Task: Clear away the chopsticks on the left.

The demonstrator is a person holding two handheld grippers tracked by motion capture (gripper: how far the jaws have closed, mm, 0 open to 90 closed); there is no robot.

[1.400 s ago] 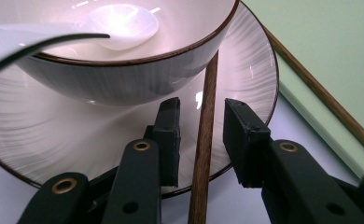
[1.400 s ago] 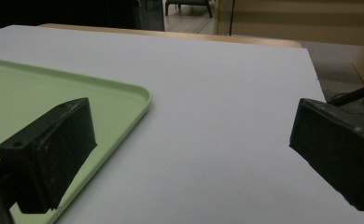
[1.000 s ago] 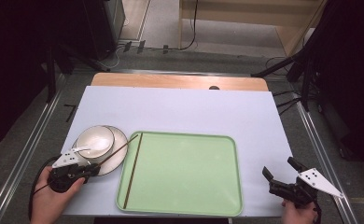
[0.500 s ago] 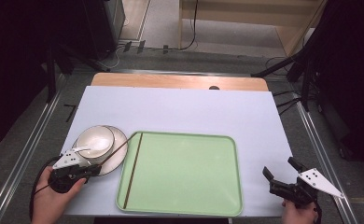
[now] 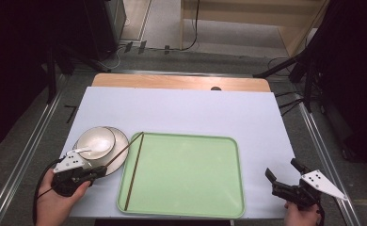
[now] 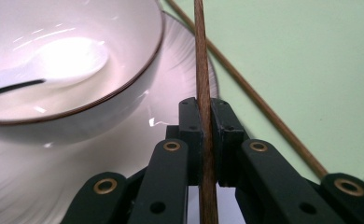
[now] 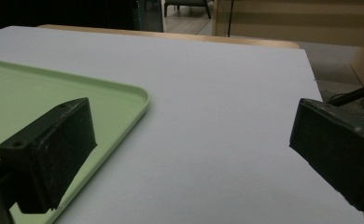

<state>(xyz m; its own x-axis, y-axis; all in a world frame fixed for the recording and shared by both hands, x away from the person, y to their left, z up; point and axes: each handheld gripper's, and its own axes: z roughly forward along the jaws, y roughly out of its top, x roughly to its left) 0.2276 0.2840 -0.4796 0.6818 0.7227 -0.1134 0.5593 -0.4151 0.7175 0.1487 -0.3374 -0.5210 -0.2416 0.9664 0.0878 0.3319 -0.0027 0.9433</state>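
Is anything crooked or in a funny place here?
Yes. The two chopsticks are split up: one lies in the green tray, the other sticks up at a slant, clamped in the left gripper.

Left gripper [image 6: 203,126]: black jaws, brass-ringed pivot screws, grey plate, black cable at 7 o'clock. Right gripper [image 5: 281,180]: black, seemingly dotted grey plate.

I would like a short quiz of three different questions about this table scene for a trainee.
1. True or false: the left gripper is shut on a chopstick.
2. What lies in the bowl? A) spoon B) fork C) nothing
3. Where does the other chopstick lie?

Key:
1. True.
2. A, a white spoon.
3. On the green tray, along its left edge.
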